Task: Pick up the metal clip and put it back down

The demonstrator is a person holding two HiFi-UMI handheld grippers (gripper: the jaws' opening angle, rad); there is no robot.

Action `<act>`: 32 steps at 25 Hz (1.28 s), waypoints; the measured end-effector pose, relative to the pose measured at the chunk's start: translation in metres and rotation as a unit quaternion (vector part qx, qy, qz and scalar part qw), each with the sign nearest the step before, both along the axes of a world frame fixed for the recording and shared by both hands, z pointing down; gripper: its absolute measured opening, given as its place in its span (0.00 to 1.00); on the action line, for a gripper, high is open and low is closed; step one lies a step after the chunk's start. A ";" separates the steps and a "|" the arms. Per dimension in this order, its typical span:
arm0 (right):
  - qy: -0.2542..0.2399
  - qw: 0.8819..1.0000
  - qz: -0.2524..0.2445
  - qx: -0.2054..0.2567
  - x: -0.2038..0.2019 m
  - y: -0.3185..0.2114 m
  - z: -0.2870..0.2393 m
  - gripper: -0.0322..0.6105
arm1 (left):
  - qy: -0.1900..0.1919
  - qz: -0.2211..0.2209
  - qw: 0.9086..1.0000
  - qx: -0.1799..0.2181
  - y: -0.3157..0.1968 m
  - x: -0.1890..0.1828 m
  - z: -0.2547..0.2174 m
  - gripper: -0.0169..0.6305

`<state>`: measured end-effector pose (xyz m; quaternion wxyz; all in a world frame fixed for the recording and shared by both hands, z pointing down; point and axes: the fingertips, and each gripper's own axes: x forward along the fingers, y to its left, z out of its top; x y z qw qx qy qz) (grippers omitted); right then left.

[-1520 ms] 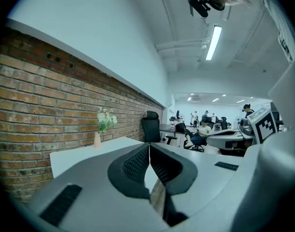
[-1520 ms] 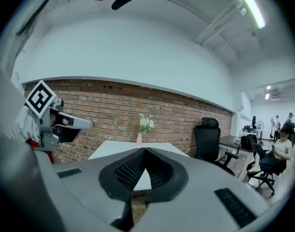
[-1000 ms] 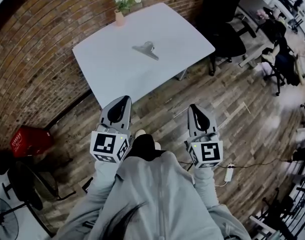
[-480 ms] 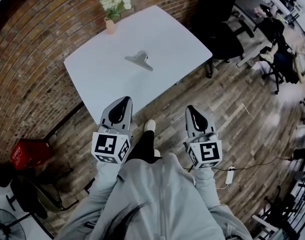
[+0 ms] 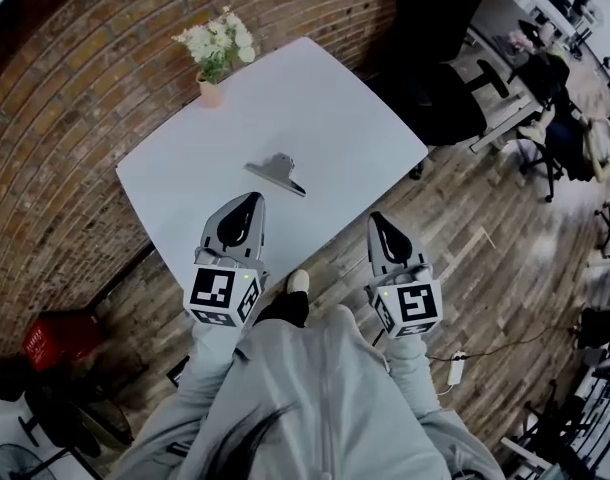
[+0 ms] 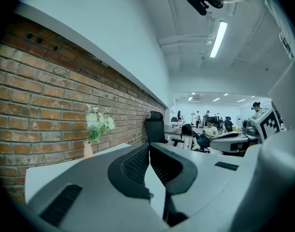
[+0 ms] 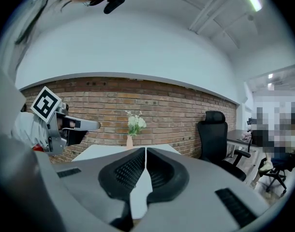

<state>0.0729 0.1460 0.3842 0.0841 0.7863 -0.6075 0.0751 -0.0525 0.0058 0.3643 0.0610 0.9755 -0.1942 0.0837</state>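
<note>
On the bench (image 5: 357, 133), on the person's side of the flower vase (image 5: 211, 91), the metal clip (image 5: 276, 174) lies crosswise just ahead of the closed, empty left hand-held gripper (image 5: 248, 201); the equally closed, empty right hand-held gripper (image 5: 377, 220) is farther off.

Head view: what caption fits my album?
Left gripper and right gripper, shut, facing a metal clip on the table.

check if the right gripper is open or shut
Shut and empty: the right gripper shows its jaws meeting at the tips in its own view, nothing between them. The metal clip lies on the table.
</note>
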 end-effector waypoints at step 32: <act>-0.020 0.958 -0.281 -0.042 0.091 -0.224 0.025 0.09 | -0.020 -0.279 0.959 -0.039 -0.128 0.032 0.030 0.07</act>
